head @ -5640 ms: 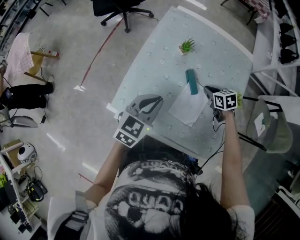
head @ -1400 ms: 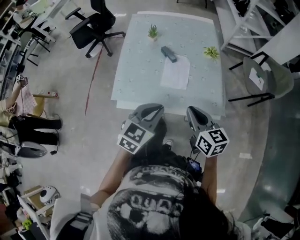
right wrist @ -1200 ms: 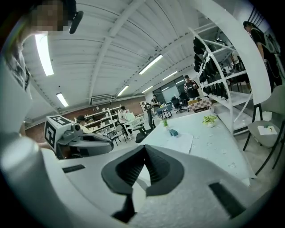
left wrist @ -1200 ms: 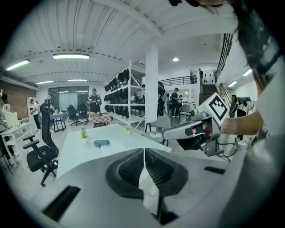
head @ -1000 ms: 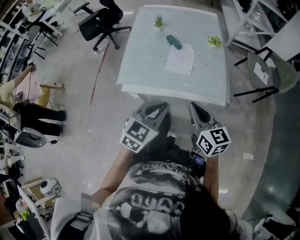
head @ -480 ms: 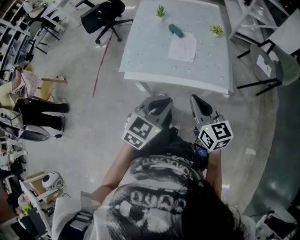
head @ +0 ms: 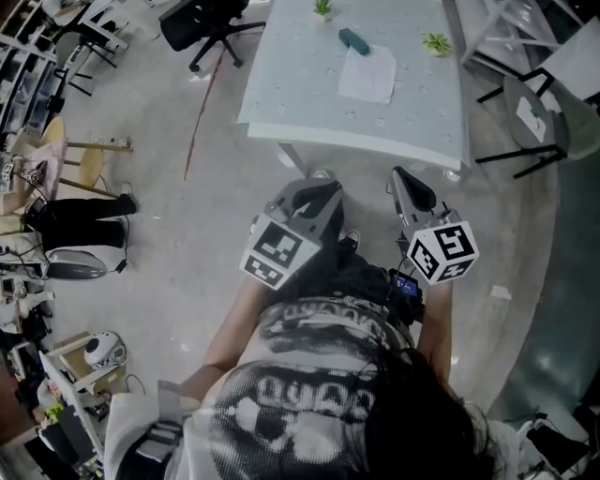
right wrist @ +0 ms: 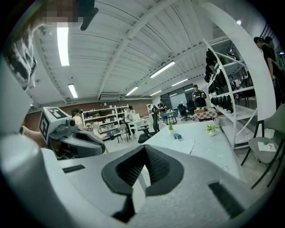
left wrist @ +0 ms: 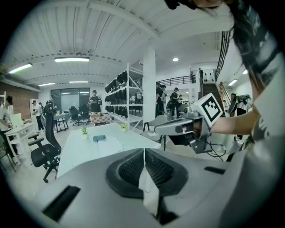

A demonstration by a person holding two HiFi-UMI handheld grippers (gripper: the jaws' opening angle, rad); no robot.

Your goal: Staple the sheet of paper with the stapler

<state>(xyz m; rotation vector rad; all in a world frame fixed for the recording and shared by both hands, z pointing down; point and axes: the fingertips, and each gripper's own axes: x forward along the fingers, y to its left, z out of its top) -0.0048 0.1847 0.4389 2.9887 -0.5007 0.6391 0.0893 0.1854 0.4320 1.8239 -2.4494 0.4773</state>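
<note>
Table (head: 300,89) at top centre of the head view stands well apart from the left gripper (head: 321,187) and right gripper (head: 400,174) — both closed tight, empty — with the sheet of paper (head: 367,74) up-frame of the nearer right one and the stapler (head: 352,38) slanting at its upper-left corner.

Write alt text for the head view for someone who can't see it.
A person seen from above stands short of a pale table, holding the left claw and right claw, both shut and empty. On it lie a sheet of paper, a teal stapler at its far corner, and two plants.
</note>
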